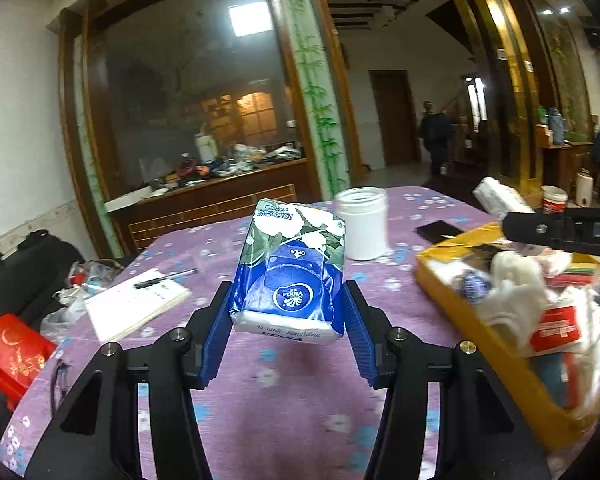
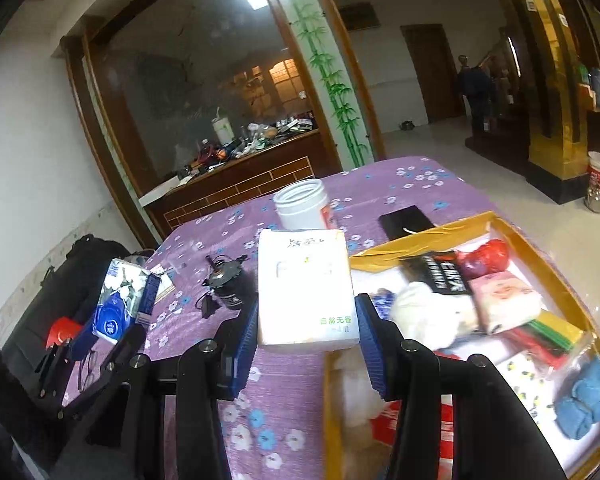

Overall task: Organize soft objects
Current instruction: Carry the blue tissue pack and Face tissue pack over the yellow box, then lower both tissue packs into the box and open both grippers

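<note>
The blue tissue pack (image 1: pixel 290 270) sits clamped between the ribbed blue pads of the left gripper (image 1: pixel 287 320), lifted clear of the purple flowered surface (image 1: pixel 284 400), with its white end nearest the camera and its flowered end pointing away. The right gripper (image 2: pixel 306 332) likewise grasps a white tissue pack (image 2: pixel 306 290) by its long sides, held above the near-left edge of the yellow box (image 2: pixel 548 280). Both packs look light and soft: plastic film over folded paper, so they should give under pressure rather than break, and the glossy wrap is probably a little slippery. Holding across the flat long sides near the middle, as both grippers do, seems the sound choice; a pinch at a corner would likely just crumple the film. Firm but modest squeeze should be enough. Beside the right gripper the box already holds a jumble of soft things, among them a pink tissue pack (image 2: pixel 504 300), blue cloth (image 2: pixel 584 396) and white cloth (image 2: pixel 424 304), so free room looks scarce and a pack may need to be laid on top. Farther off on the surface stand a white jar (image 1: pixel 362 224) and a dark phone (image 2: pixel 406 220), well apart from either pack.
</note>
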The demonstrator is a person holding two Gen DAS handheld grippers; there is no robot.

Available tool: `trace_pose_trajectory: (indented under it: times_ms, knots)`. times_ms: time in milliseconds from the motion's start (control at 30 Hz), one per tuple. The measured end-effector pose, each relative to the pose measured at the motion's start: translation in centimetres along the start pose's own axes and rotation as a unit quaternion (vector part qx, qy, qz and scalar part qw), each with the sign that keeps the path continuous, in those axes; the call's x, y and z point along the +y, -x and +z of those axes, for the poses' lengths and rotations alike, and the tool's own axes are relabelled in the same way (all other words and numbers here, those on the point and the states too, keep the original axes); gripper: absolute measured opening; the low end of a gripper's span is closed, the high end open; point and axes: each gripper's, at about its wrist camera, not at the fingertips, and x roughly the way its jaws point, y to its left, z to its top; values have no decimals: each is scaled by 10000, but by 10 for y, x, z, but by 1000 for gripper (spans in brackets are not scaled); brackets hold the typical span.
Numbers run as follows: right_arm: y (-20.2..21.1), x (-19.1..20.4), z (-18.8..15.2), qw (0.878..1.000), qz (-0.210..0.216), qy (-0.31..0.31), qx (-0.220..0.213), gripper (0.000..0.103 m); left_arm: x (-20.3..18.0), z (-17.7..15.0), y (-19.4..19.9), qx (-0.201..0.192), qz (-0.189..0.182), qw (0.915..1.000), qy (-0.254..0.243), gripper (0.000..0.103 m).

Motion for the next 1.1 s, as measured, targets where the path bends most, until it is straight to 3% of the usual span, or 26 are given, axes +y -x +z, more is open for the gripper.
trace_pose_trajectory:
  times_ms: [300,567,867,1100]
  knots:
    - [24,-55,5,9988,-177,-453,-1,48,-66,14,11,354,-1104,9932,-107,52]
    - [47,-102,1,9964,-432,-726,13,48,-113,23,5,1029,-2121,9718,87,52]
    - [39,-132,-8,9931,-727,-838,378,48,-143,21,-4,1548,-2557,9539,275,52]
    - [26,-143,-17,9902,-856,-845,702,48,-173,17,2,1631,-2695,9491,-20,52]
